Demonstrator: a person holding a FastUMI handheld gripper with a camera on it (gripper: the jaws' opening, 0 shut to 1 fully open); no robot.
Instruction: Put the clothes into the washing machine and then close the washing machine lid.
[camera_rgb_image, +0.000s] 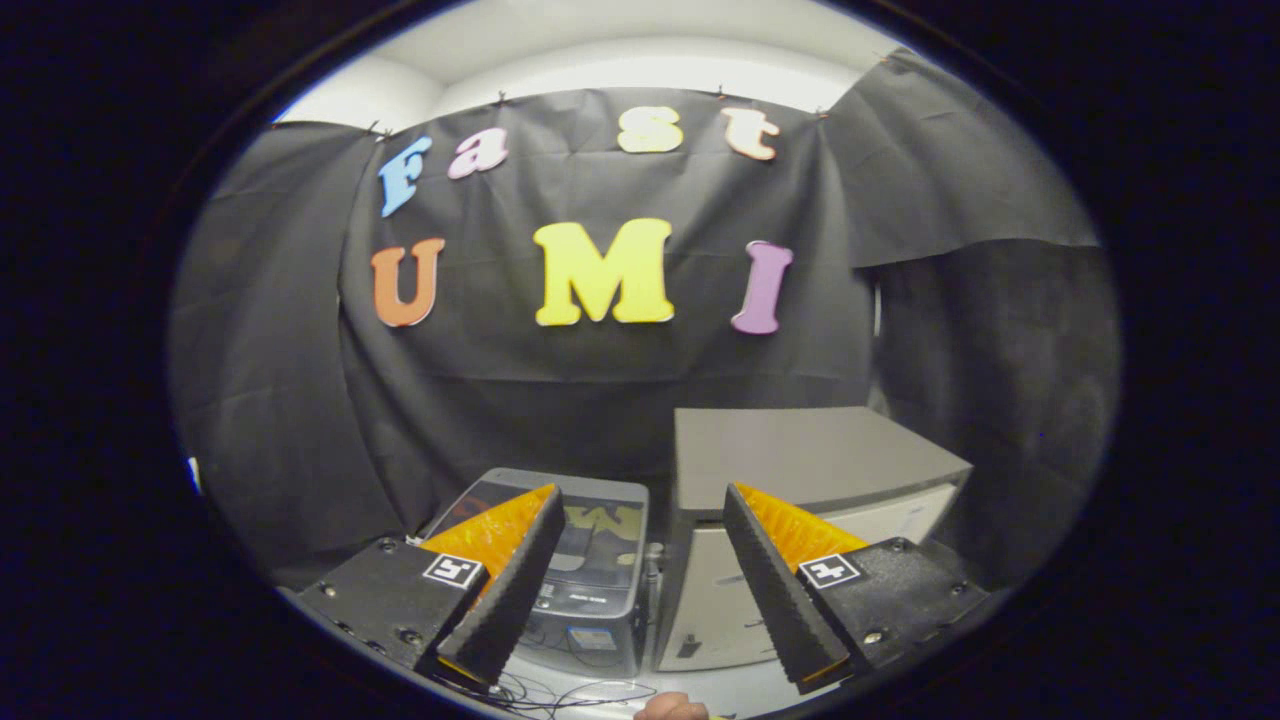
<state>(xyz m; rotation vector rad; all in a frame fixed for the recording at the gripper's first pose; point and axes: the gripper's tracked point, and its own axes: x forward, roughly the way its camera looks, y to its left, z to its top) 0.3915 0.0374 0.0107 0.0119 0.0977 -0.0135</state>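
Right up close, the gripper (640, 590) has its two fingers spread wide apart, nothing between them, nothing in their grasp, tips pointing forward and up. A square marker sits on each finger's base. Down below, between the finger bases, there's a pale floor (740, 690) with a tangle of thin cables (560, 692) lying on it, and at the very near edge a small pinkish shape that could be part of a hand, too little of it to say for sure.

Moving out: just ahead of the left finger stands the washing machine (600, 570), a dark box with a glossy dark lid (610, 520) lying flat on top, so it looks shut. Its front carries some small labels. The left finger covers part of the lid's near left corner.

Right beside it, almost touching, stands a pale cabinet (700, 600) with a flat grey top (800, 455), taller than the washer; the right finger overlaps its front.

No clothes can be made out anywhere around the washer or on the cabinet's top.

Beyond both boxes hangs the booth's black cloth wall (300, 400), draped in folds, and above it a strip of white ceiling (640, 60).
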